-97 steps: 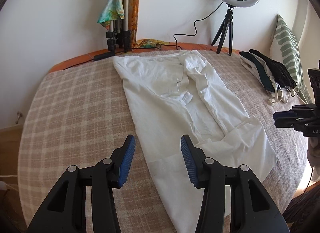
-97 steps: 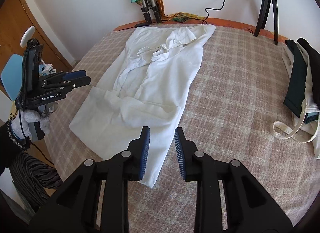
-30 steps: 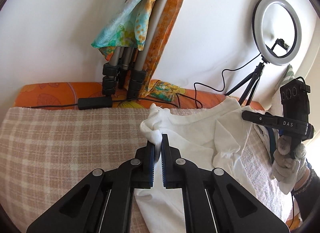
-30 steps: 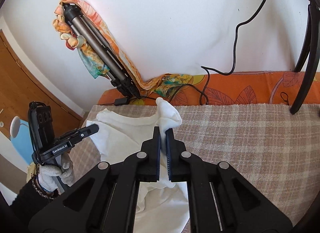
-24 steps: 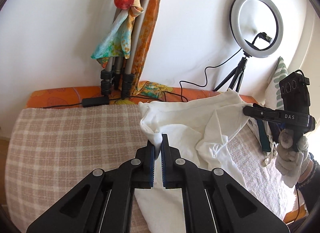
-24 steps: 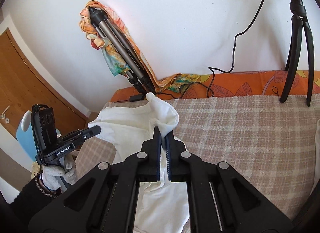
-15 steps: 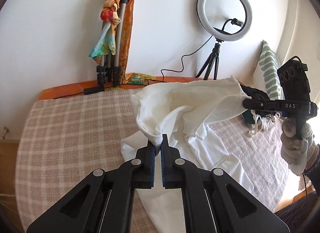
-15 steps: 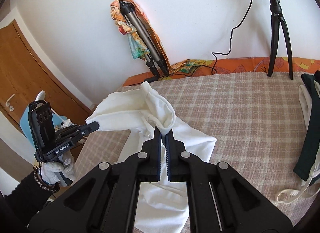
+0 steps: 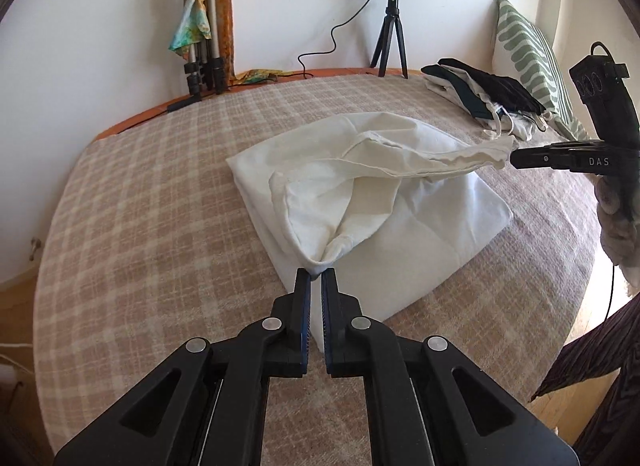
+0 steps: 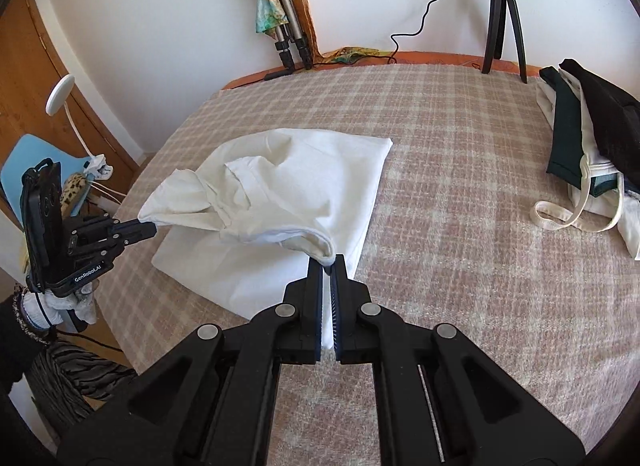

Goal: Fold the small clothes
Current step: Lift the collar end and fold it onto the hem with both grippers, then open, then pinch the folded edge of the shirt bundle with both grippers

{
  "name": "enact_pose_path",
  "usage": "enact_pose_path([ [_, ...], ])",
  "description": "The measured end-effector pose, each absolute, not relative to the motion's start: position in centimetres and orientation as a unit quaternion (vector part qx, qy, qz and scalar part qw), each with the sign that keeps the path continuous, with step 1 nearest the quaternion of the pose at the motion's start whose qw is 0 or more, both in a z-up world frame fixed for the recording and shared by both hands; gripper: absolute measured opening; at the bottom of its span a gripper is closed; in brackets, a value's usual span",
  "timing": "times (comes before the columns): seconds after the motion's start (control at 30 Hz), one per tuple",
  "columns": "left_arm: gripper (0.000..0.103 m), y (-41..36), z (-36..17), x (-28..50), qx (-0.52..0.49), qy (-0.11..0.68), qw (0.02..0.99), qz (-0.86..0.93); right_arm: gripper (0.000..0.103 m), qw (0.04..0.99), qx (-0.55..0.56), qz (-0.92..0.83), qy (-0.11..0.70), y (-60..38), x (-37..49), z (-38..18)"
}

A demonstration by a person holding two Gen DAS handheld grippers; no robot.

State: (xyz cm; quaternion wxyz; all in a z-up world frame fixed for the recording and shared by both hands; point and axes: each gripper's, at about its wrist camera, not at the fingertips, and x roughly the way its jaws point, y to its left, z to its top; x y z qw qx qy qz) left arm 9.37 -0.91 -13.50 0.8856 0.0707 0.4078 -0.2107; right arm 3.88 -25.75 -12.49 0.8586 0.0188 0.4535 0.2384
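A white shirt point(image 9: 384, 201) lies on the checked bed cover point(image 9: 152, 225), its far half doubled over toward me and held up above the near half. My left gripper point(image 9: 315, 276) is shut on one top corner of the shirt. My right gripper point(image 10: 329, 262) is shut on the other top corner of the shirt point(image 10: 288, 189). Each gripper also shows in the other's view, the right one point(image 9: 516, 157) at the right edge and the left one point(image 10: 150, 227) at the left edge. The hem stretches slack between them.
A pile of dark and light clothes point(image 9: 484, 101) lies at the far right of the bed, also in the right wrist view point(image 10: 588, 137). A ring light on a tripod point(image 9: 392, 25), folded tripods point(image 9: 204, 37) and a green patterned pillow point(image 9: 528, 61) stand at the wall.
Both grippers have carried the shirt's collar end from the wall side back toward me and down, doubling the shirt over its lower half. Both stayed shut on the cloth.
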Motion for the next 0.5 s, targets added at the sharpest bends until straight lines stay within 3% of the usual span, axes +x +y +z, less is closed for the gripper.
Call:
enact_pose_path([
  [0.2,0.011,1.4,-13.1,7.4,0.032,0.41,0.89,-0.197,0.005,0.86,0.043,0.236,0.451,-27.5,2.2,-12.1],
  [0.27,0.019,2.3,-12.7,7.5,-0.006,0.412,0.891,-0.191,0.007,0.854,0.07,0.238,0.457,-27.9,2.6,-12.2],
  [0.3,0.031,2.6,-12.5,7.6,-0.026,0.412,0.891,-0.19,0.01,0.851,0.083,0.24,0.46,-28.0,2.8,-12.3],
  [0.33,0.043,2.9,-12.5,7.7,-0.044,0.411,0.89,-0.191,0.023,0.846,0.1,0.241,0.464,-28.2,3.1,-12.6],
  [0.37,0.046,2.9,-12.4,7.9,-0.058,0.411,0.889,-0.193,0.039,0.842,0.12,0.241,0.467,-28.4,3.3,-12.9],
  [0.4,0.046,2.8,-12.3,8.1,-0.062,0.41,0.889,-0.195,0.045,0.84,0.136,0.241,0.466,-28.4,3.5,-13.0],
  [0.5,0.046,1.1,-12.2,8.8,-0.021,0.404,0.894,-0.192,0.046,0.842,0.118,0.246,0.466,-26.9,3.8,-13.1],
])
